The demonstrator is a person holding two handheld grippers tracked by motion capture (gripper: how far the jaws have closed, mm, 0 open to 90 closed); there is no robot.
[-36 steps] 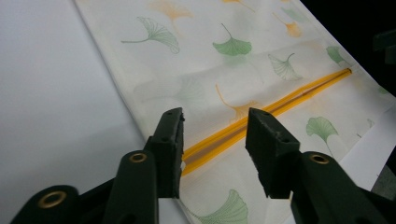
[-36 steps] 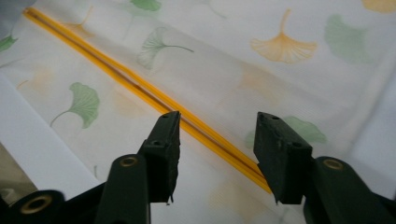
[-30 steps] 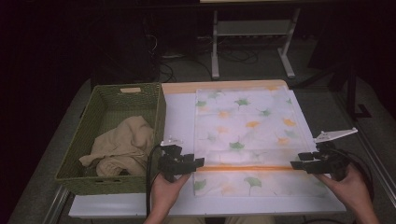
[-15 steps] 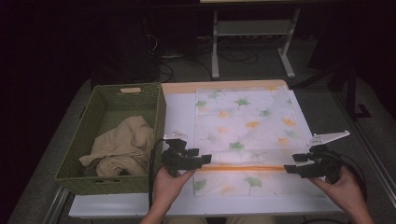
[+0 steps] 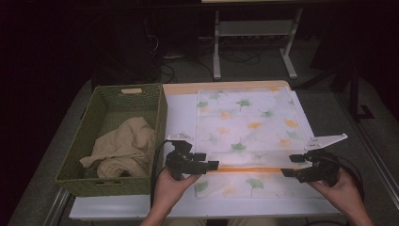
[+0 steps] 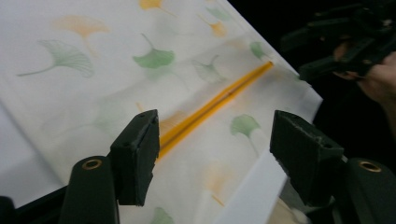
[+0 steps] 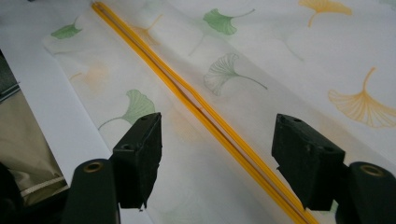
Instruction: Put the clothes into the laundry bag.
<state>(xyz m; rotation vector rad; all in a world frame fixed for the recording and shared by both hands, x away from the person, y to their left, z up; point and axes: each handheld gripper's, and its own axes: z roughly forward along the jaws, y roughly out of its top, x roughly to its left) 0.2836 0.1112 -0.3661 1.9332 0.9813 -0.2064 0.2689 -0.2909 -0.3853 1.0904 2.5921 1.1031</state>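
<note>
A green wicker basket [image 5: 113,136] with a crumpled beige cloth [image 5: 123,147] was set at the table's left edge, off the work area. Just beside it, the left gripper [image 5: 212,165] was held jaws wide apart, nothing gripped, at the left end of the orange hem [image 5: 244,169]. The leaf-print cloth [image 5: 247,120] was spread flat over the white table [image 5: 181,117], its near part folded over toward the front edge. The right gripper [image 5: 290,165] was held at the fold's right end, equally spread and empty, likely positioned for a matched two-corner pickup.
</note>
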